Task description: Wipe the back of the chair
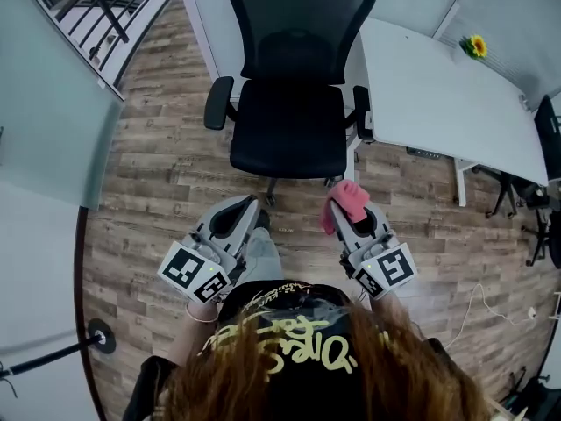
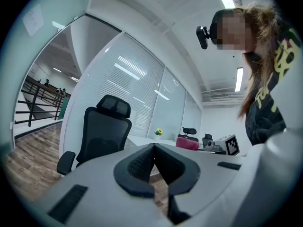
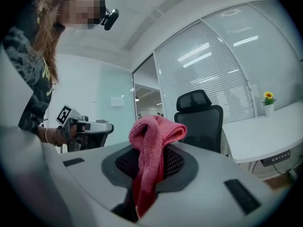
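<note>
A black mesh office chair [image 1: 294, 77] stands on the wood floor ahead of me, its seat turned toward me and its backrest [image 1: 300, 20] on the far side. It also shows in the left gripper view as the chair [image 2: 102, 131] and in the right gripper view as the chair [image 3: 201, 122]. My right gripper [image 1: 337, 207] is shut on a pink cloth [image 1: 348, 200], short of the seat's front right corner. The cloth [image 3: 151, 145] folds over the jaws and hangs down. My left gripper [image 1: 259, 216] is shut with nothing in it, in front of the seat.
A white desk [image 1: 438, 95] stands right of the chair, with a yellow flower [image 1: 475, 46] on its far corner. Glass partitions [image 1: 44, 121] and a railing lie to the left. More black chairs [image 1: 550, 147] stand at the far right. A white cable [image 1: 478, 301] lies on the floor.
</note>
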Demonstrator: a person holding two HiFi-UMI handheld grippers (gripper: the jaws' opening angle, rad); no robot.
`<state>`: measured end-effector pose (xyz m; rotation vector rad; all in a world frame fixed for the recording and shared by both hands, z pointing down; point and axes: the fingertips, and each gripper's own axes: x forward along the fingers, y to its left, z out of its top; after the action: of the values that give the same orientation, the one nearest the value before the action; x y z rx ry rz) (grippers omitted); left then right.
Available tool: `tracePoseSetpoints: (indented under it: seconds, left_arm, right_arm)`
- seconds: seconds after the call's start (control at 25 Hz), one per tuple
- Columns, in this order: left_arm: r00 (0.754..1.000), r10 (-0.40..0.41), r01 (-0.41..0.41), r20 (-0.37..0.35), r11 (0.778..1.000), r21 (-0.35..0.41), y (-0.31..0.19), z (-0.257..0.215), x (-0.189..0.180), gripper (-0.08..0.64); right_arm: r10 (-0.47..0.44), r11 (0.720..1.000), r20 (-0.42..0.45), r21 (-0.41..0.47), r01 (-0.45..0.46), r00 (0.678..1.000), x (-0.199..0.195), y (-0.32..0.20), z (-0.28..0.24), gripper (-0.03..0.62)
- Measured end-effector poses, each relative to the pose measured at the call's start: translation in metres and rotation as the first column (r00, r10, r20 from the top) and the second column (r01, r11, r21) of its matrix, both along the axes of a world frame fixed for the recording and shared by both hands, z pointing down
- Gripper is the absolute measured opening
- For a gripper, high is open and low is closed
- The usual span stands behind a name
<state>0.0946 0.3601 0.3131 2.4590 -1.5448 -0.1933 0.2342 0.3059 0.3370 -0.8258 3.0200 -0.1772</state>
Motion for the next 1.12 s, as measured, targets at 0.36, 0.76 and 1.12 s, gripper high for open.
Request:
tracePoseSetpoints:
  seconds: [0.36,0.76,1.12]
  left_arm:
    - [0.997,0.080,-0.081,0.008,0.997,0.017,-0.099,-0.011,-0.047,-0.006]
    - [0.992,0.122,-0.122,0.021,0.993,0.006,-0.187,-0.022,-0.111,-0.006]
    - [0.984,0.178,-0.177,0.017,0.984,-0.017,-0.240,-0.008,-0.146,-0.006]
  right_arm:
    - [0.057,0.998,0.010,-0.002,-0.057,0.998,-0.054,-0.085,-0.005,0.066]
    - [0.114,0.993,0.019,-0.009,-0.114,0.993,-0.110,-0.172,-0.018,0.066]
    - [0.167,0.986,0.013,-0.029,-0.167,0.986,-0.148,-0.216,-0.008,0.066]
